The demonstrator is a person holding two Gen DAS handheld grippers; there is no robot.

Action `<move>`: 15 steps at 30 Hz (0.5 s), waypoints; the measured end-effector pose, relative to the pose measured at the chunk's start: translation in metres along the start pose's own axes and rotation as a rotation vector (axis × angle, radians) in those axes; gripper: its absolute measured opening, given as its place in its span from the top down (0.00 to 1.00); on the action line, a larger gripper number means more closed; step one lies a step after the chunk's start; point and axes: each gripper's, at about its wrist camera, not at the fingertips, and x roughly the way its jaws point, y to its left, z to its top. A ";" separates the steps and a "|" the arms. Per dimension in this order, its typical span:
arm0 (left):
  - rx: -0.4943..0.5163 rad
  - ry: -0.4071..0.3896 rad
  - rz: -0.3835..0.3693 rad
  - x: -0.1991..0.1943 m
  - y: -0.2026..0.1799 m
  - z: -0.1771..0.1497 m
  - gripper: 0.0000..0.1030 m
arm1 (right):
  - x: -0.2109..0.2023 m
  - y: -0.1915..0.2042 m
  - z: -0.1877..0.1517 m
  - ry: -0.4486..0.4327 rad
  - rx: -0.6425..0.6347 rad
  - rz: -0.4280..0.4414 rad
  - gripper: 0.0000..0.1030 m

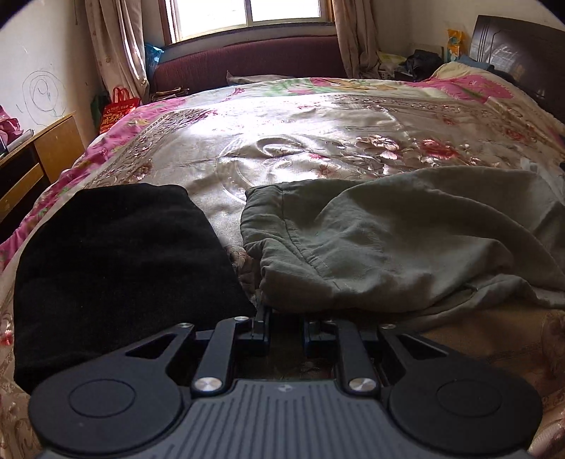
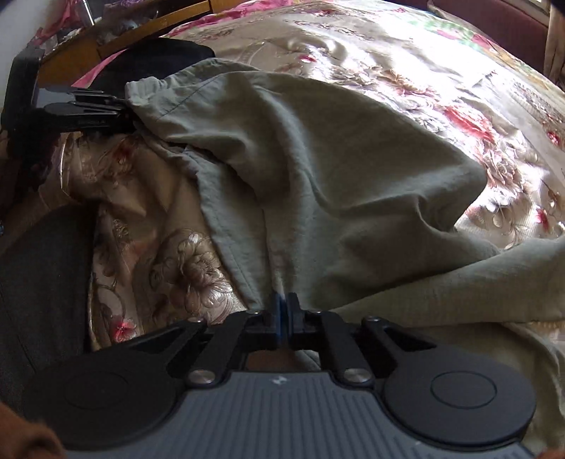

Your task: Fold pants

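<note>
Pants: grey-green pants (image 1: 406, 240) lie crumpled on the bed, spread from its near edge toward the middle; the elastic waistband end (image 2: 144, 88) points to the left tool's side, and the cloth bunches into loose folds across the middle (image 2: 317, 176).
Bed: a shiny floral bedspread (image 1: 317, 134) in cream and pink covers the bed and carries the pants.
Left tool: the left tool (image 1: 286, 326) sits low at the near edge of the pants; its two fingers stand apart with a gap between them in the left wrist view, and the cloth hangs over the tips. In the right wrist view the same tool (image 2: 129, 113) meets the gathered waistband corner, the cloth drawn to its tip, so it appears to be pinching the waistband, though the contact itself is hidden by fabric.
Right tool: the right tool (image 2: 282, 310) is clenched on a pinch of the pants' near edge, its fingers pressed together with a blue pad showing between them.
Black garment: a folded black cloth (image 1: 116, 268) lies on the bed just left of the pants, apart from them.
Room: a window (image 1: 247, 14) with curtains, a maroon sofa (image 1: 247, 60) beyond the bed, a dark headboard (image 1: 522, 60) at right, a wooden cabinet (image 1: 35, 159) at left.
</note>
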 end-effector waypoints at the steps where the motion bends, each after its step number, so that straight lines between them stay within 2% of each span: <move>1: 0.002 -0.008 0.003 -0.001 -0.001 0.000 0.69 | -0.002 0.002 0.003 0.004 -0.014 -0.001 0.92; 5: 0.053 -0.037 0.027 0.000 -0.008 0.001 0.69 | -0.014 0.013 0.017 -0.035 -0.106 -0.076 0.92; 7: 0.082 -0.043 0.034 0.001 -0.011 0.002 0.68 | -0.015 0.025 0.022 -0.071 -0.191 -0.113 0.82; 8: 0.092 -0.045 0.035 0.002 -0.011 0.004 0.68 | -0.012 0.028 0.025 -0.081 -0.216 -0.124 0.71; 9: 0.092 -0.045 0.034 0.003 -0.010 0.005 0.67 | -0.004 0.032 0.029 -0.094 -0.247 -0.140 0.65; 13: 0.080 -0.057 0.036 0.005 -0.006 0.012 0.62 | 0.032 0.034 0.036 -0.076 -0.274 -0.151 0.66; 14: 0.068 -0.059 0.034 0.006 -0.005 0.014 0.62 | 0.039 0.031 0.037 -0.065 -0.263 -0.156 0.71; 15: 0.052 -0.064 0.033 0.008 -0.002 0.016 0.63 | 0.046 0.026 0.039 -0.053 -0.236 -0.160 0.83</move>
